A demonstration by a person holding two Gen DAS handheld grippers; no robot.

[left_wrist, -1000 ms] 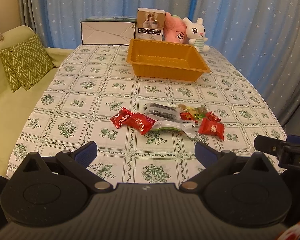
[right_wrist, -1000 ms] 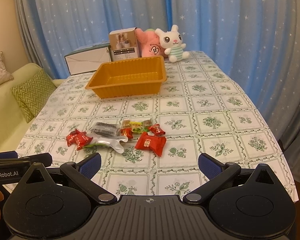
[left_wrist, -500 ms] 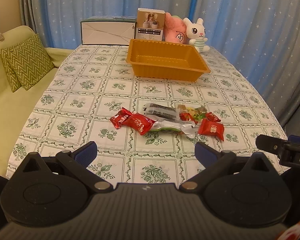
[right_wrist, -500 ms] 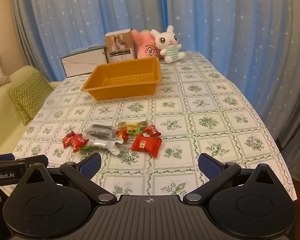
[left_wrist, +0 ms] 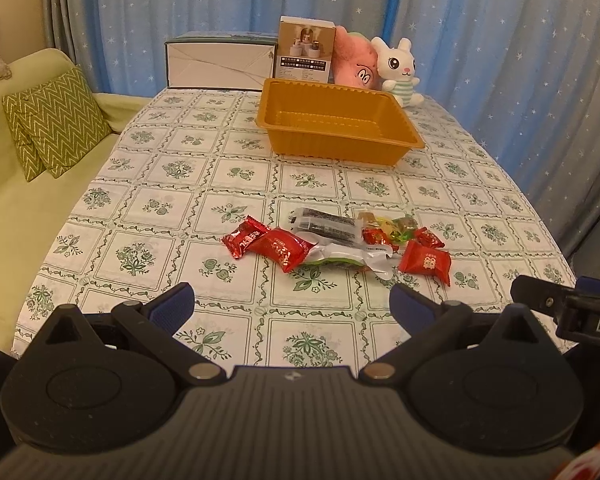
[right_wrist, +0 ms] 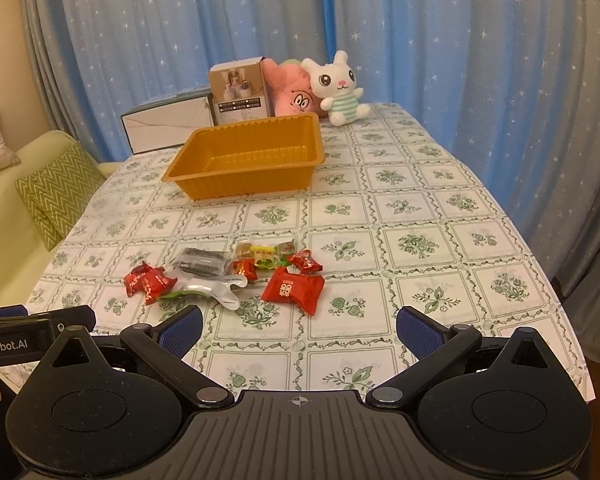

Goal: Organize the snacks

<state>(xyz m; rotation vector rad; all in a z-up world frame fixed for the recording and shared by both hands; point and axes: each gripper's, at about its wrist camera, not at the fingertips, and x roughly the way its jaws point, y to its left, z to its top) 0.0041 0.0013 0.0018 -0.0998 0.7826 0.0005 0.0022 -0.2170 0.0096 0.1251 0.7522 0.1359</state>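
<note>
A heap of wrapped snacks lies mid-table: red packets (left_wrist: 280,246) (right_wrist: 293,289), a dark packet (left_wrist: 326,224) (right_wrist: 202,261), a silver-green packet (left_wrist: 346,258) and small candies (right_wrist: 266,255). An empty orange tray (left_wrist: 336,148) (right_wrist: 252,182) stands beyond them. My left gripper (left_wrist: 292,306) is open and empty, above the near table edge, short of the snacks. My right gripper (right_wrist: 298,326) is open and empty, also near the front edge. Each gripper's body shows at the other view's edge.
At the table's far end stand a white box (left_wrist: 220,62), a small carton (left_wrist: 306,54), a pink plush (left_wrist: 356,68) and a white rabbit plush (right_wrist: 340,90). A green sofa with a zigzag cushion (left_wrist: 56,124) is left. Blue curtains hang behind.
My right gripper has risen and drawn slightly nearer the snacks. My left gripper has barely moved. Both stay open.
</note>
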